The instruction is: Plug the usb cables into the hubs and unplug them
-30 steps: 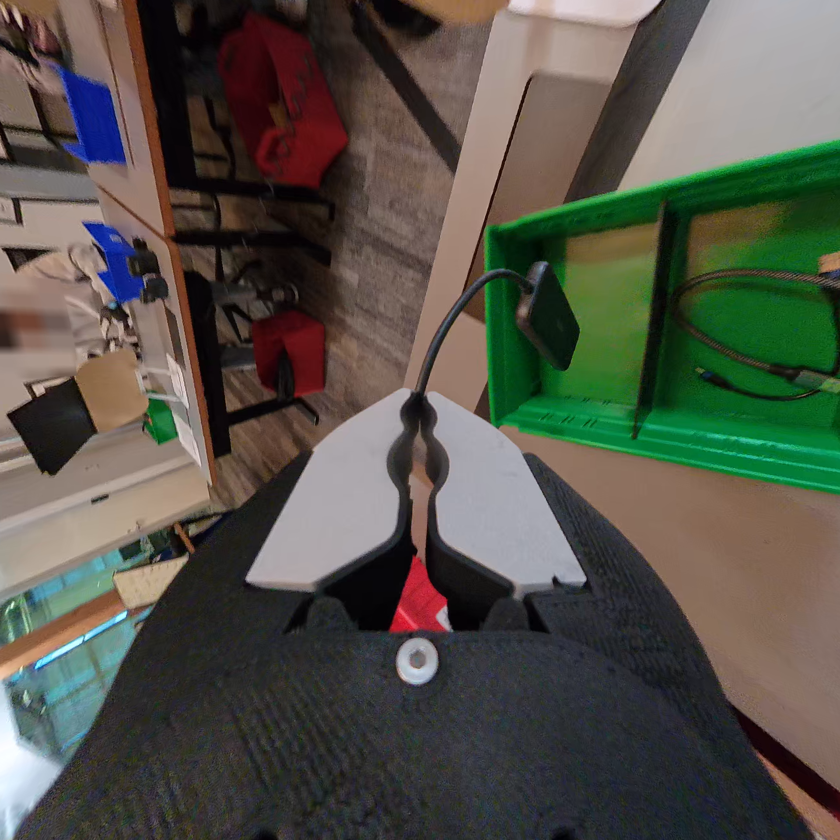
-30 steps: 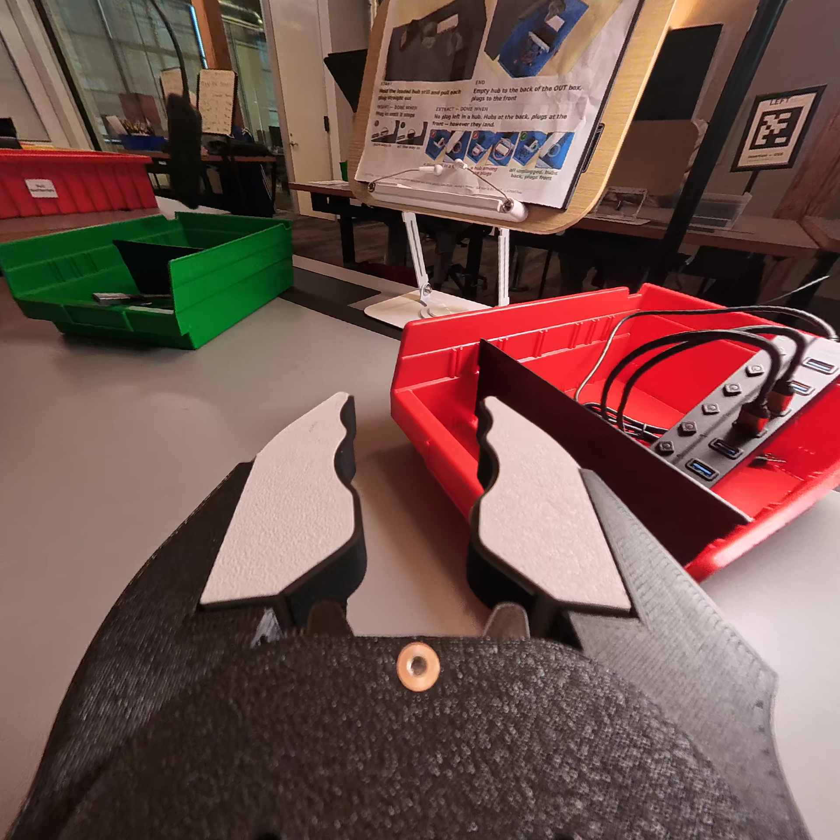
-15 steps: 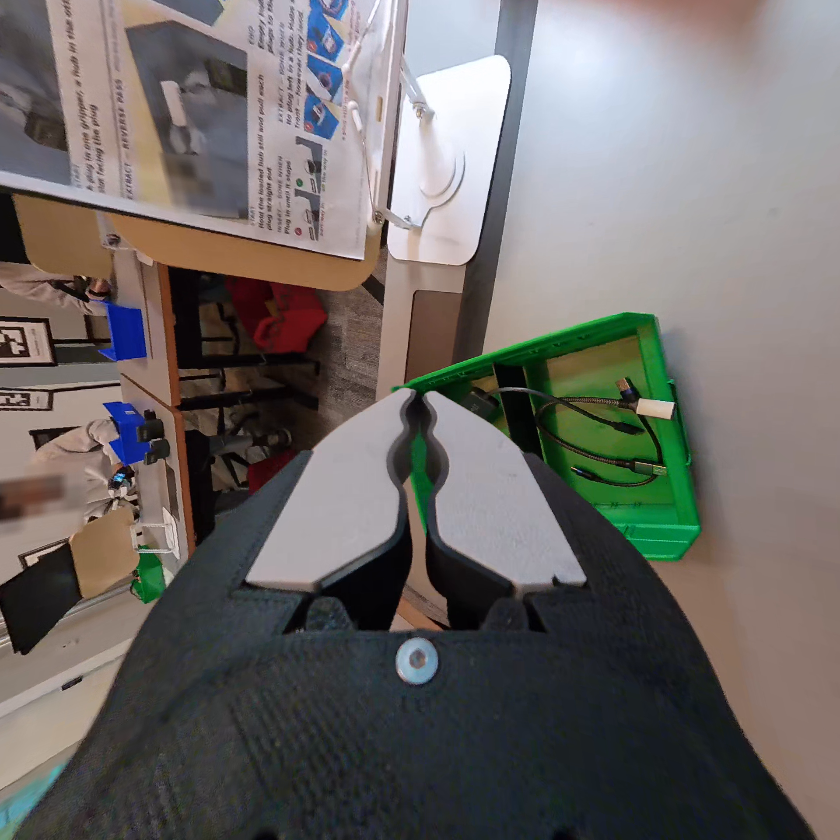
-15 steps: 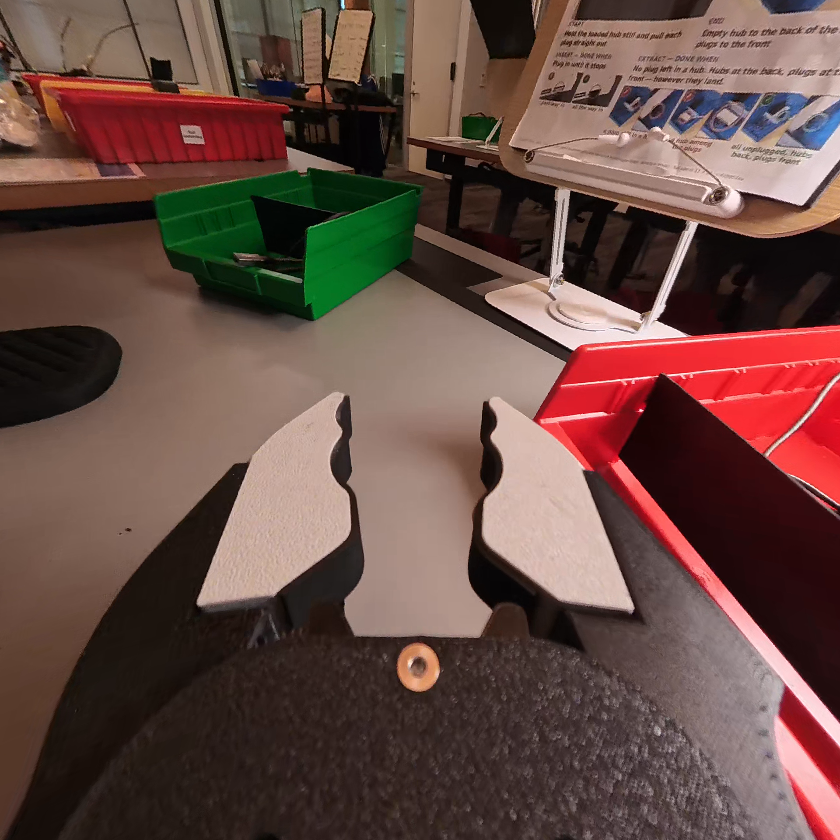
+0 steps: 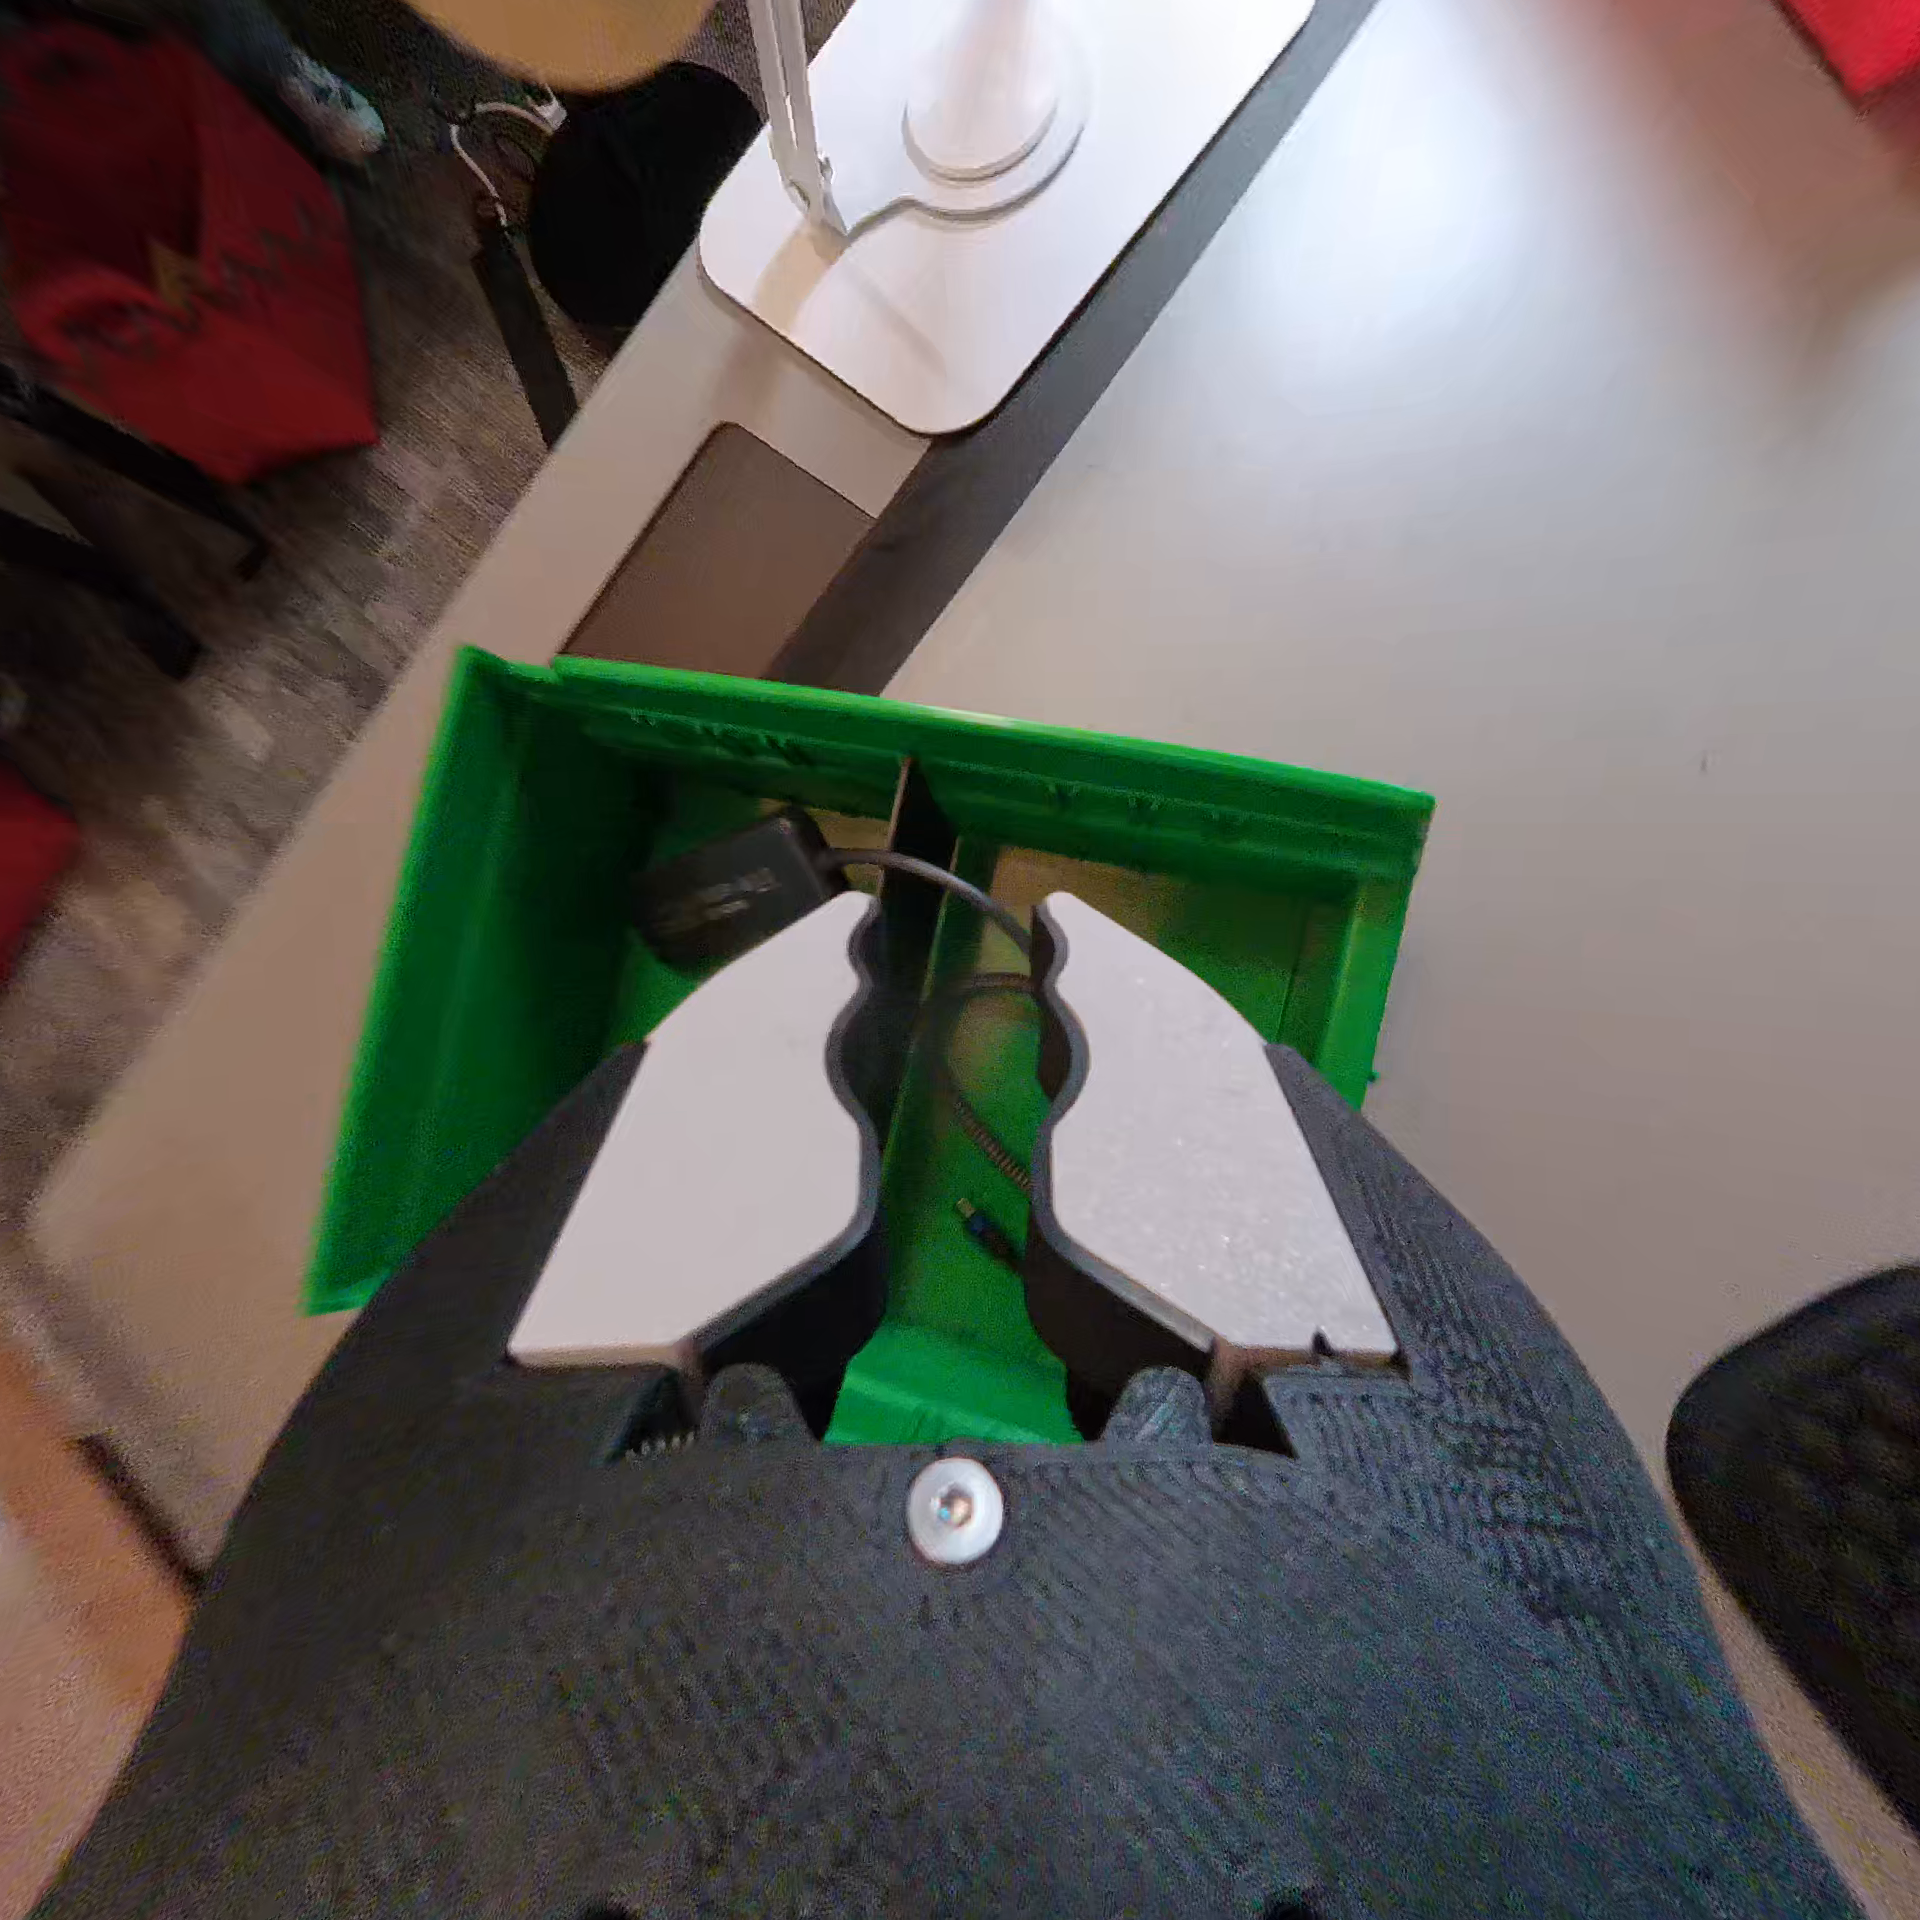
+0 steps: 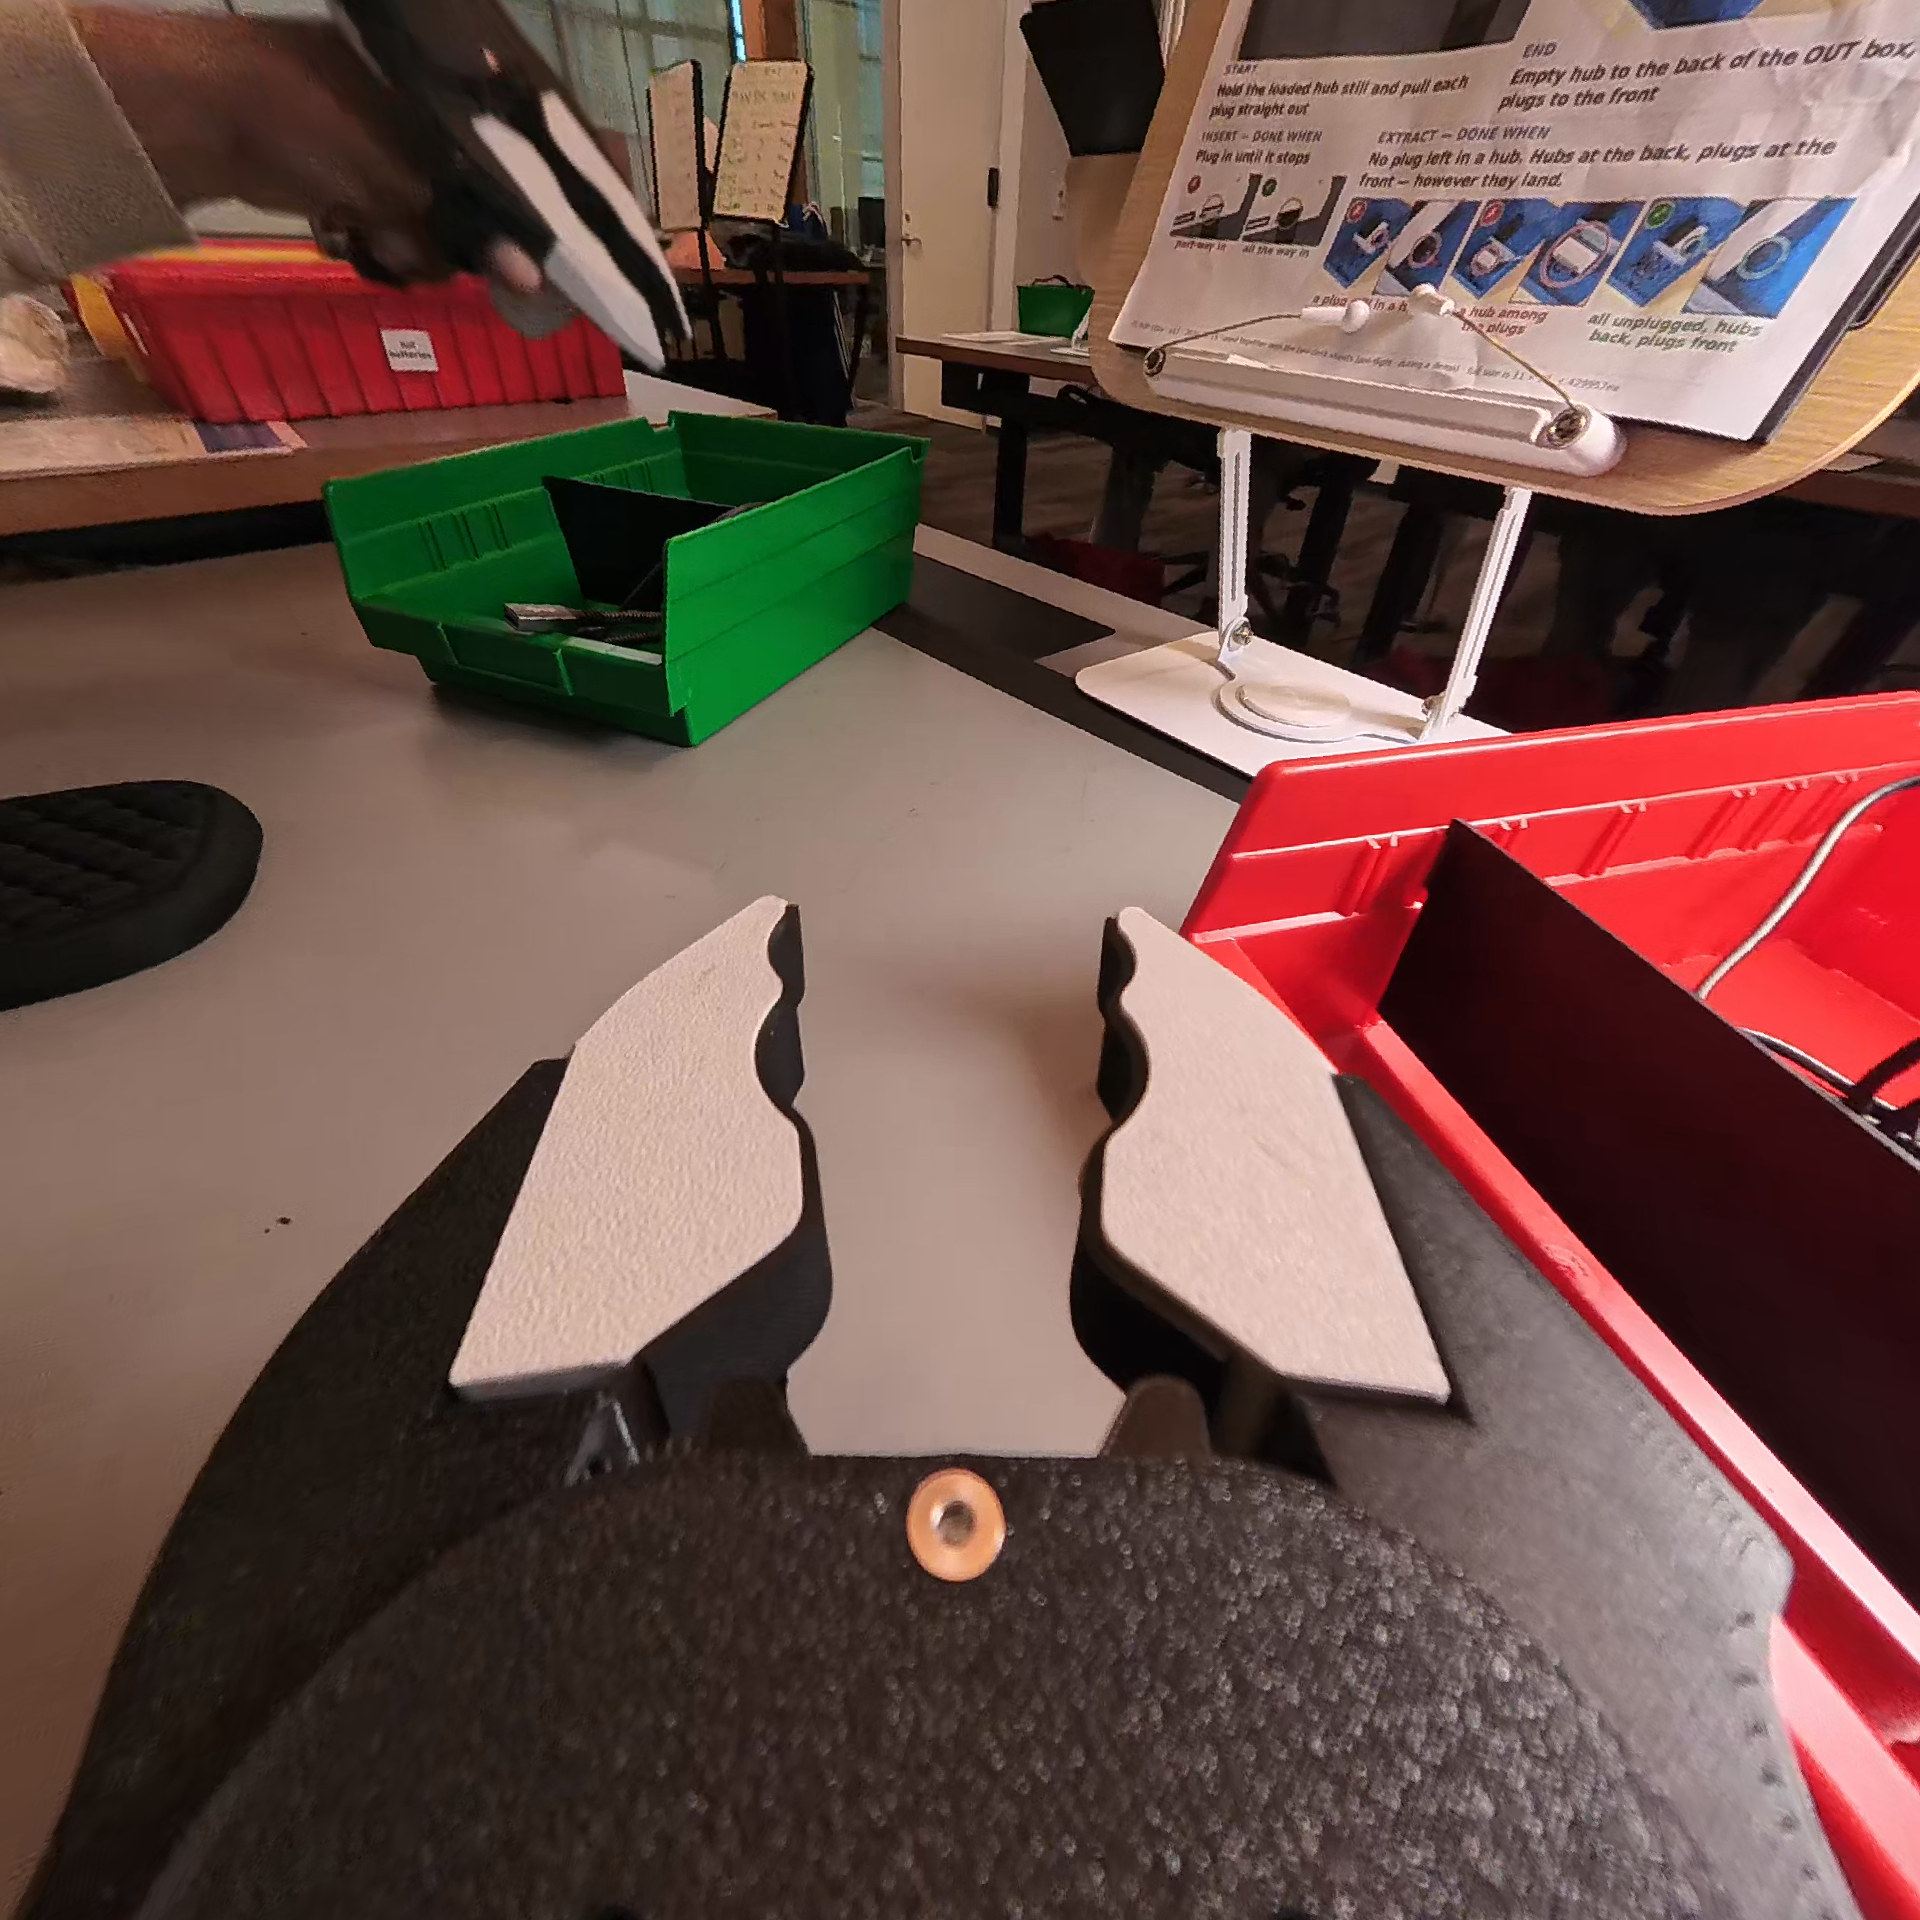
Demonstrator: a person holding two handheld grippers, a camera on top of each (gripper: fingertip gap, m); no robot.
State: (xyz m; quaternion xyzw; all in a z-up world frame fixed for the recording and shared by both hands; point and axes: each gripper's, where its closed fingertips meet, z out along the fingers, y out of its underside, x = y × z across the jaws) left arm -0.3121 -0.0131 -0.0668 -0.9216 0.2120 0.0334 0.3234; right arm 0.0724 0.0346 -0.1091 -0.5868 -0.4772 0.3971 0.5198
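The left gripper (image 5: 951, 914) hangs above the green bin (image 5: 436, 987), fingers parted and empty. Beyond its left fingertip lies the black hub (image 5: 727, 888), whose cable (image 5: 935, 871) crosses the divider (image 5: 914, 831). The right gripper (image 6: 951, 925) gapes empty over the table (image 6: 644, 883), the red bin (image 6: 1475, 800) just to its right.

Colours shown: green bin (image 5: 416, 987) with a black divider (image 5: 914, 821), holding a black hub (image 5: 727, 888) and dark braided cable (image 5: 987, 1132). Red bin (image 6: 1538, 790) with a black divider (image 6: 1621, 1091) and black cables (image 6: 1787, 1060). Grey tabletop (image 6: 623, 883) crossed by a dark strip (image 5: 1039, 416). Both grippers, left (image 5: 954, 914) and right (image 6: 951, 914), have black pebbled bodies and pale grey fingers (image 6: 665, 1143). The stand (image 6: 1247, 696) is white; the black pad (image 6: 94, 883) carries a grid texture.
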